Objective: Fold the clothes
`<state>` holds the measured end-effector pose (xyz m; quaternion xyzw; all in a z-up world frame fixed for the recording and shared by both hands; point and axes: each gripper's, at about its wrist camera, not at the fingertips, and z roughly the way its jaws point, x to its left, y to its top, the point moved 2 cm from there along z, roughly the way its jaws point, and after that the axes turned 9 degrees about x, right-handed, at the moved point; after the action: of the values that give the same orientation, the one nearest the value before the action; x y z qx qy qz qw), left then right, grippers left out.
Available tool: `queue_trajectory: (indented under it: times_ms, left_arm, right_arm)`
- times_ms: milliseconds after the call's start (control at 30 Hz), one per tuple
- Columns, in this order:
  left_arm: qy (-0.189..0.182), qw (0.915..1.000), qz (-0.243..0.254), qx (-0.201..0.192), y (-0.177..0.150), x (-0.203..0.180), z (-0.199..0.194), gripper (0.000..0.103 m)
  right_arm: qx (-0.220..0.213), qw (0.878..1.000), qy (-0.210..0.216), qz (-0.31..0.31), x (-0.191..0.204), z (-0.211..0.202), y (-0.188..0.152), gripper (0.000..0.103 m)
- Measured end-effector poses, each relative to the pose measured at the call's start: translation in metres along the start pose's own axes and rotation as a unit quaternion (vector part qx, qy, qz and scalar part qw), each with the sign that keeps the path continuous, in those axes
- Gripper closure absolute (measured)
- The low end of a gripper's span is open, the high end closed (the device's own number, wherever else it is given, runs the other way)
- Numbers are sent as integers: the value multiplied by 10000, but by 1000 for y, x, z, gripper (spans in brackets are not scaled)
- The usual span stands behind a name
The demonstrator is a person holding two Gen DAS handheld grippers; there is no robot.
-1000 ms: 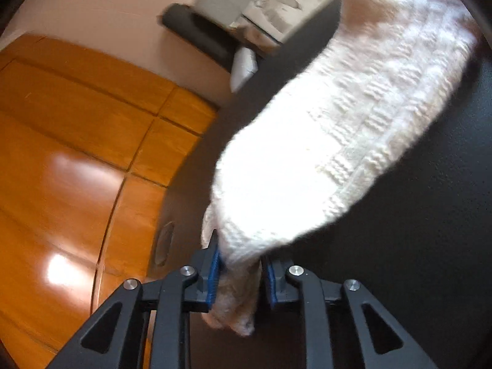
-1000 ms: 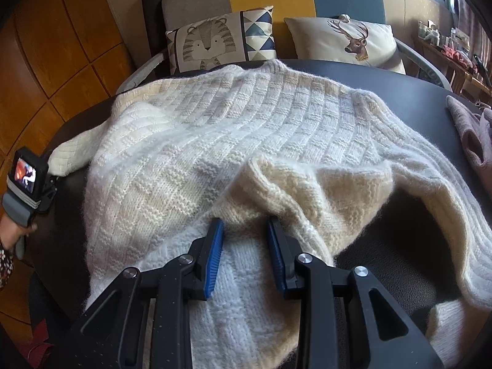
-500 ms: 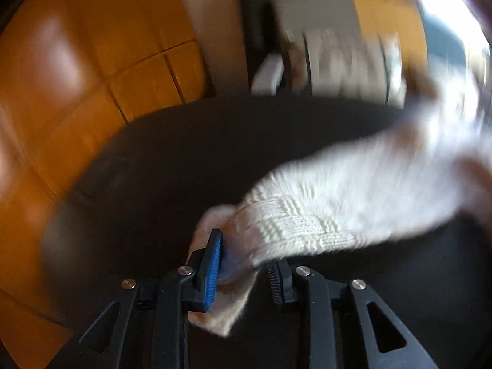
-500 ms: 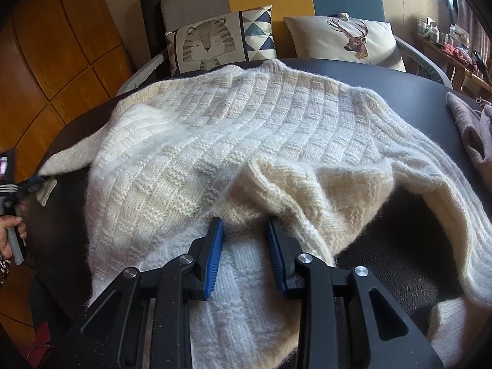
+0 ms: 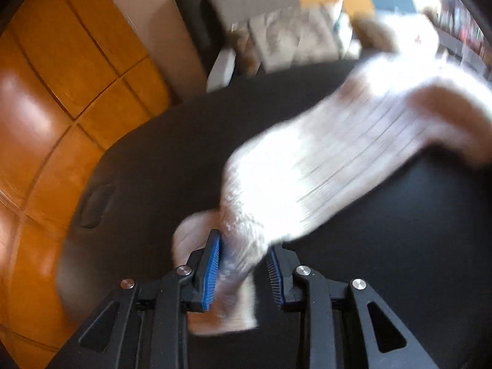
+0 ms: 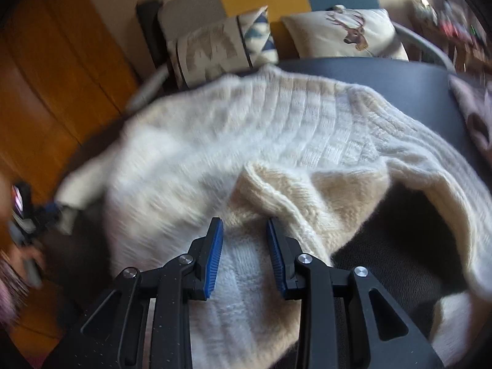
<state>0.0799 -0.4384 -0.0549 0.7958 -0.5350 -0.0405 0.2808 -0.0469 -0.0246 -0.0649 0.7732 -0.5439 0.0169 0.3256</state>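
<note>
Left claw [image 5: 243, 261] clamps the cream sweater [image 6: 246, 141] sleeve at lower centre; right claw [image 6: 244, 252] gapes empty above the sweater on the dark tabletop [image 5: 415, 246].

The cream knitted sweater [image 6: 276, 141] lies spread on the round black table [image 6: 415, 83], its sleeve [image 5: 323, 166] stretching left to the left gripper [image 5: 243, 264], which clamps the cuff above the table's left part. The right gripper [image 6: 244, 252] rests on the sweater's near edge, fabric between its parted fingers. Behind the table sits a sofa with a patterned cushion [image 6: 221, 46] left of a deer-print cushion [image 6: 347, 33]. A pinkish garment [image 6: 473, 117] lies at the table's right edge
</note>
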Motion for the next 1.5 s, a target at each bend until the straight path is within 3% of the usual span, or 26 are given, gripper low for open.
queue_trajectory:
  times_ms: [33,100,133,167,200,267,367,467,533,567,600,633,800,967,1233,1300,1500]
  left_arm:
    - [-474,9983,-333,-72,1,-1,-11,74]
    - [-1494,9834,-1020,-117,2,-3,-29,74]
    - [-1985,9724,-1227,-74,2,-10,-33,74]
    - [-2268,9662,-1222,-31,0,-26,-38,74]
    - [-2469,9622,-1148,10,-1,-44,-42,74]
    - [-2582,9643,-594,9,-6,-95,-53,74]
    - [-2846,9585,106,90,-25,-171,-70,74]
    - [-3121,9485,316,437,-38,-219,-74,74]
    - [-3225,9446,192,587,-39,-235,-65,74]
    - [-3234,9440,53,650,-38,-238,-61,74]
    - [-3270,9424,-104,697,-38,-239,-58,74]
    - [-3342,9392,-287,730,-43,-240,-55,74]
    - [-3820,9156,-1018,731,-48,-225,-47,74]
    - [-4479,8787,-1595,422,-52,-225,-49,73]
    - [-5371,8209,-1917,316,-46,-237,-49,66]
    - [-5467,8115,-2045,274,-45,-231,-50,65]
    - [-5277,8322,-1659,386,-46,-242,-52,64]
  right_arm:
    - [-186,9998,38,-73,2,-13,-2,71]
    - [-410,9986,-6,-319,10,-32,-6,65]
    - [-390,9982,-56,-447,14,-39,-10,48]
    - [-289,9981,-68,-537,18,-43,-16,38]
    - [-165,9980,-49,-609,20,-45,-22,30]
    - [38,9972,-3,-745,26,-50,-34,30]
    - [356,9952,-137,-899,33,-47,-53,30]
    - [810,9922,-230,-923,37,-30,-69,30]
    - [1039,9901,-309,-897,38,-15,-74,30]
    - [1160,9886,-377,-884,38,-5,-76,33]
    - [1245,9878,-359,-868,38,3,-76,65]
    - [1278,9886,-188,-773,37,8,-75,89]
    - [1195,9871,1039,246,20,13,-58,90]
    - [878,9535,2595,1259,6,-7,-32,90]
    - [46,9360,2851,2064,-32,-25,0,90]
    - [-166,9302,2890,2259,-43,-29,7,90]
    - [-800,9078,2989,2830,-74,-42,30,90]
